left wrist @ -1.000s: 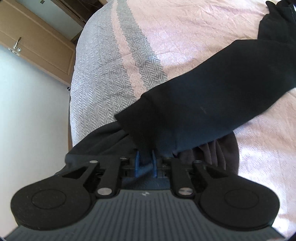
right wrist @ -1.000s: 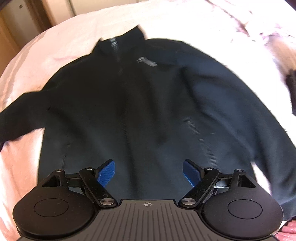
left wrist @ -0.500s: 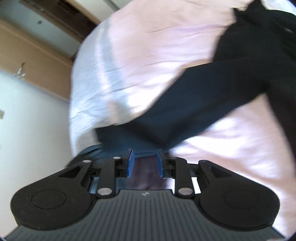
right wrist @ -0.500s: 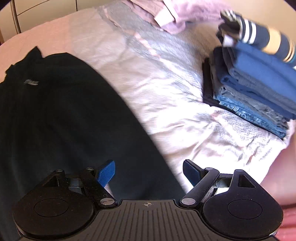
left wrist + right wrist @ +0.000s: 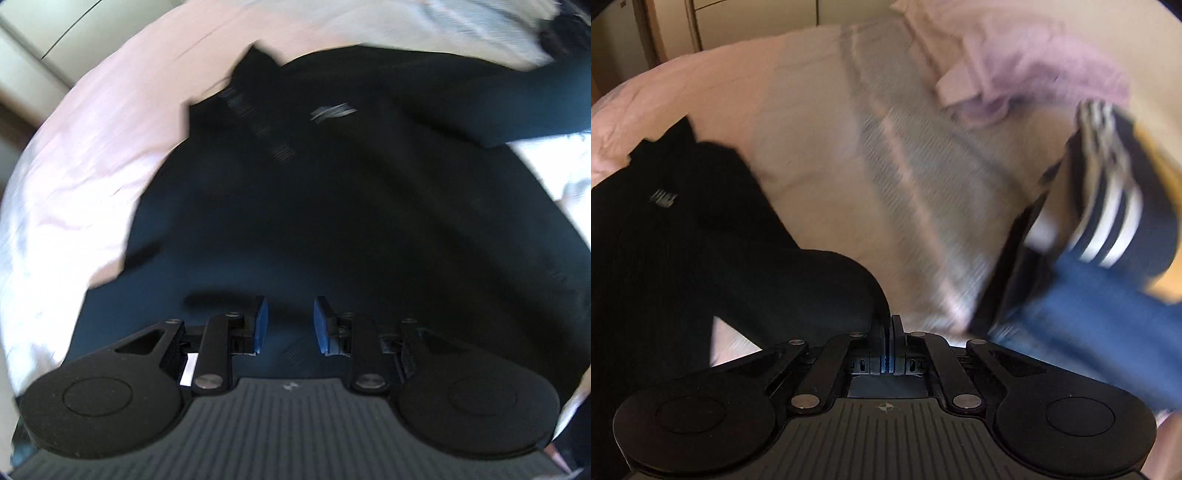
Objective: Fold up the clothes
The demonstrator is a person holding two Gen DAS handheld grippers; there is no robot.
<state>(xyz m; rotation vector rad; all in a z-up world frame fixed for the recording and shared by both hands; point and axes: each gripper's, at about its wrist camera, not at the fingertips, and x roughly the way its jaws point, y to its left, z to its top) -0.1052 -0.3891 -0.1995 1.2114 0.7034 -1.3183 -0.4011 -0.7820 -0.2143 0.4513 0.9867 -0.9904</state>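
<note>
Here we begin at the tongs. Our left gripper (image 5: 287, 325) has its blue pads (image 5: 260, 324) spread apart with nothing between them, and it hangs over the body of the black jacket (image 5: 332, 206). Whether it touches the cloth we cannot tell, since the picture is smeared.

Our right gripper (image 5: 889, 341) has its fingers pressed together, and a fold of the jacket's sleeve (image 5: 820, 284) runs right up to their tips; it looks pinched there, though the contact point itself is dark.

Moving outward, the jacket lies spread front-up on the pink bedspread (image 5: 92, 155). From the left wrist view we see its stand-up collar (image 5: 255, 70) at the far end, a zip line running down from it, and a small pale logo (image 5: 332, 110) on the chest. One sleeve (image 5: 517, 103) stretches off to the right edge. From the right wrist view the same jacket fills the left side, its logo (image 5: 663, 197) showing, and the sleeve arches from the body toward the closed tips, leaving a small triangle of bedspread bare beneath.

Farther right a grey herringbone band (image 5: 897, 147) crosses the bedspread. Beyond it stands a stack of folded clothes (image 5: 1100, 266), blue fabric below and a dark piece with white stripes on top. A crumpled pink garment (image 5: 1015, 81) lies behind the stack.
</note>
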